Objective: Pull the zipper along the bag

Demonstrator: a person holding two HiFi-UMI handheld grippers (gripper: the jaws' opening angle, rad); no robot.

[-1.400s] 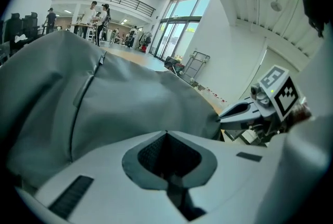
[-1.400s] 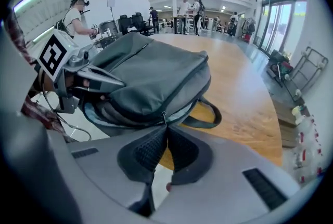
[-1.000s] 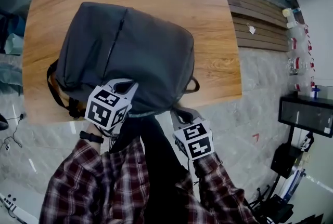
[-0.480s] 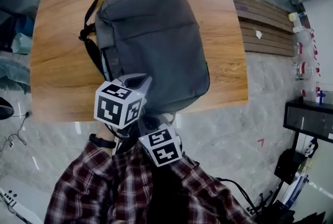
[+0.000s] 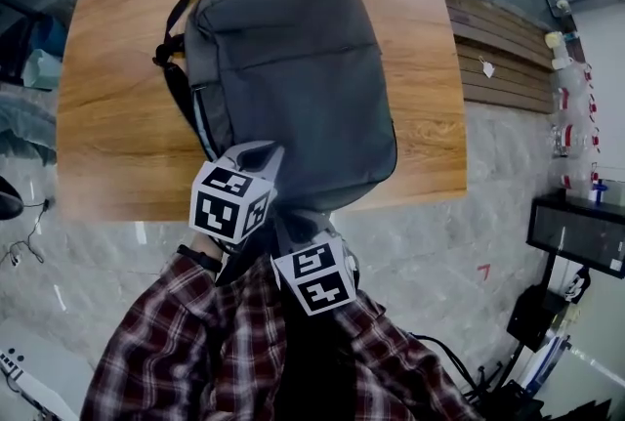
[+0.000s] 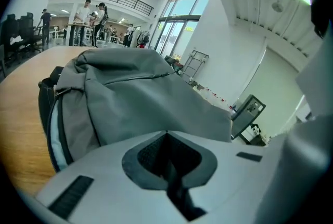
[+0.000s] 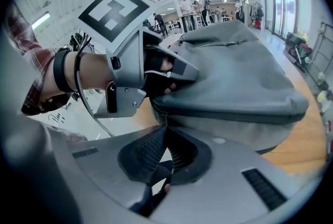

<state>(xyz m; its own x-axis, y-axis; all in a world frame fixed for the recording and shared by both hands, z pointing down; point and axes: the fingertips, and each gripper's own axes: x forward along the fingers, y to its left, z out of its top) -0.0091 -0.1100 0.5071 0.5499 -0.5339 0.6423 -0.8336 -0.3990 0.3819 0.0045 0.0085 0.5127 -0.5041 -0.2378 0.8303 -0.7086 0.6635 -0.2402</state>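
Note:
A grey backpack (image 5: 293,77) lies on the wooden table (image 5: 117,116), its near end hanging over the front edge. My left gripper (image 5: 260,153) is at that near end; in the right gripper view the left gripper (image 7: 174,75) is shut on the bag's edge fabric. In the left gripper view its jaws (image 6: 166,133) meet against the grey cloth (image 6: 135,98). My right gripper (image 5: 296,229) sits just below and right of it. Its jaws (image 7: 165,127) are shut at the bag's zipper seam, with a dark pull strap (image 7: 156,176) running back between them.
The bag's black shoulder straps (image 5: 174,53) lie on the table at its left side. A slatted wooden platform (image 5: 498,48) and black equipment (image 5: 576,233) stand on the stone floor to the right. Several people (image 6: 86,15) stand far behind.
The bag has been turned on the table, so its straps now lie at the far left. My right gripper moved left and now sits close under the left one. Since half a second ago, little has shifted.

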